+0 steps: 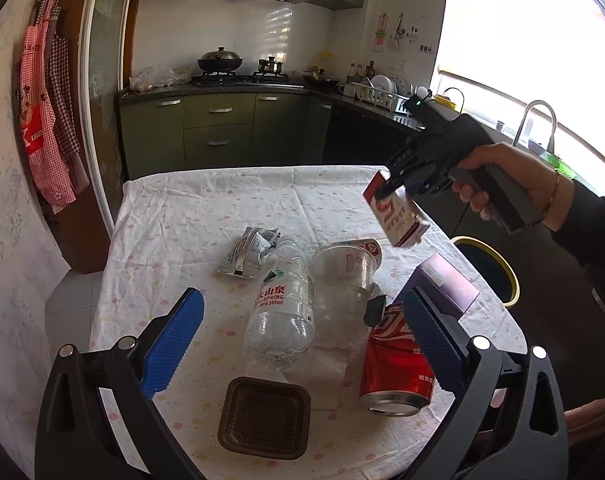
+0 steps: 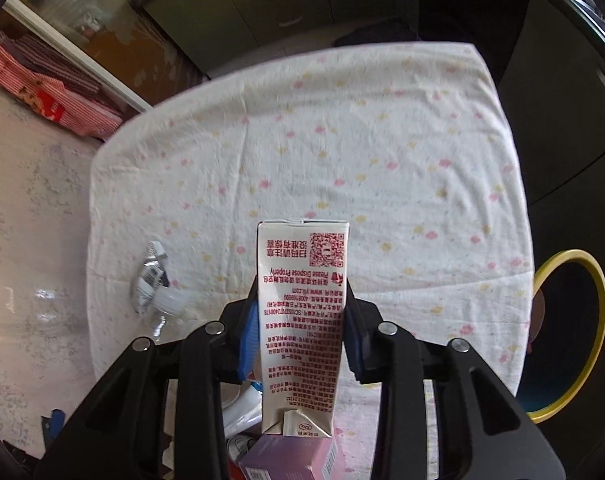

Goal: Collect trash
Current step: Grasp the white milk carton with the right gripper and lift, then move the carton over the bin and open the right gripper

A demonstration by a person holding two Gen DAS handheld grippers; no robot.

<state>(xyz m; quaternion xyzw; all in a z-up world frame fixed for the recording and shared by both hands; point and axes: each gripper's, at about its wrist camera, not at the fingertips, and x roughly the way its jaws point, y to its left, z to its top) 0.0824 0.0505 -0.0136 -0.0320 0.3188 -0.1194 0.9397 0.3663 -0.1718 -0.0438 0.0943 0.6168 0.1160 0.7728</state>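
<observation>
gripping the milk carton (image 2: pixel 300 320) between both right fingers (image 2: pixel 248 340), lifted above the table (image 2: pixel 382 140).

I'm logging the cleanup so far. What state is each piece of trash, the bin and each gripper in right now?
Milk carton: lifted, clamped by the right gripper.
Left gripper: open, empty.
Water bottle: lying on the table, no cap on.
Red can: lying on its side.
Clear cup: tipped over.
Brown tray: upright, empty.
Foil wrapper: crumpled.
Purple box: closed.
Bin: open.
</observation>
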